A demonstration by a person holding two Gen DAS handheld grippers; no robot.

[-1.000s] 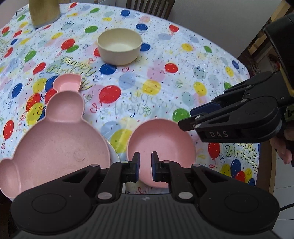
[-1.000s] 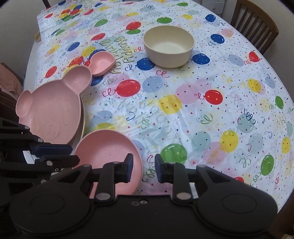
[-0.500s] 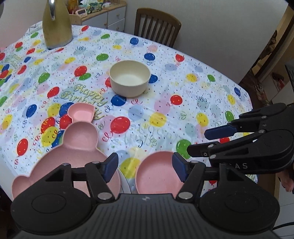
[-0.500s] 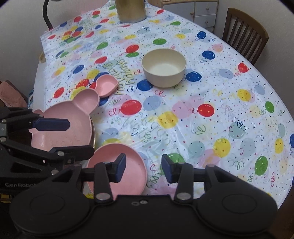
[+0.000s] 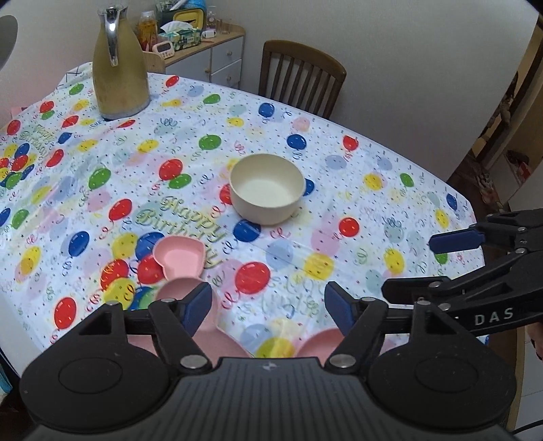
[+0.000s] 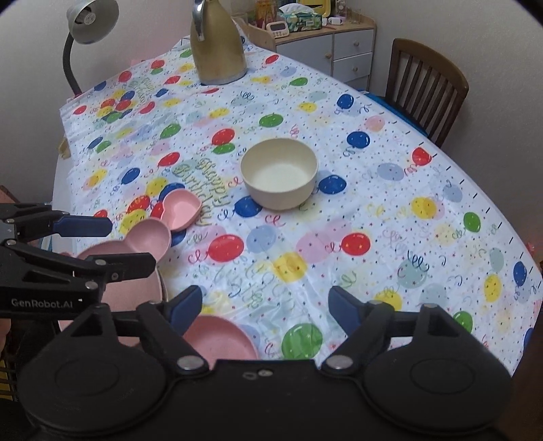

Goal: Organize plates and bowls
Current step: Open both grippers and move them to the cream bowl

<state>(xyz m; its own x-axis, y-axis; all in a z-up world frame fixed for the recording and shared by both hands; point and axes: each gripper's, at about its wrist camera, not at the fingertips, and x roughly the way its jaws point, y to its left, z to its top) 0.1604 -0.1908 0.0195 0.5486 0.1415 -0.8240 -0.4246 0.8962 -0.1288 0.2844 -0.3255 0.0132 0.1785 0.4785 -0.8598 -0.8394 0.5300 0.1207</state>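
Your left gripper [image 5: 268,305] hangs over the table's near edge, jaws wide and opening, nothing between the blue pads [image 5: 198,302]. Under them lie the ear of the matte pink bear-shaped divided plate [image 5: 207,317] and the rim of the round pink shallow plate [image 5: 322,342], both mostly hidden behind the gripper body.

Your right gripper [image 6: 264,305] is likewise wide and opening, holding nothing. The round pink shallow plate [image 6: 220,339] sits at the near edge just below its left pad, untouched.

The cream round bowl [image 6: 279,173], smooth and deep-walled, stands near the table's middle, well apart from both grippers. The small pink heart-shaped dish [image 6: 181,207] lies just beyond the bear plate's ear (touching or only close, you cannot tell).

Only the right view shows the bear-shaped plate [image 6: 135,264] broadly, with what looks like a metal rim under its edge, and the grey gooseneck lamp [image 6: 88,20] at the far left corner. The left view shows the heart dish [image 5: 178,257] from above. Each view catches the other gripper in profile, fingers apart.

The glossy balloon-print plastic tablecloth [image 5: 339,190] covers the round table [image 6: 57,176]; a gold metal-handled jug [image 5: 118,68] stands at the far edge.
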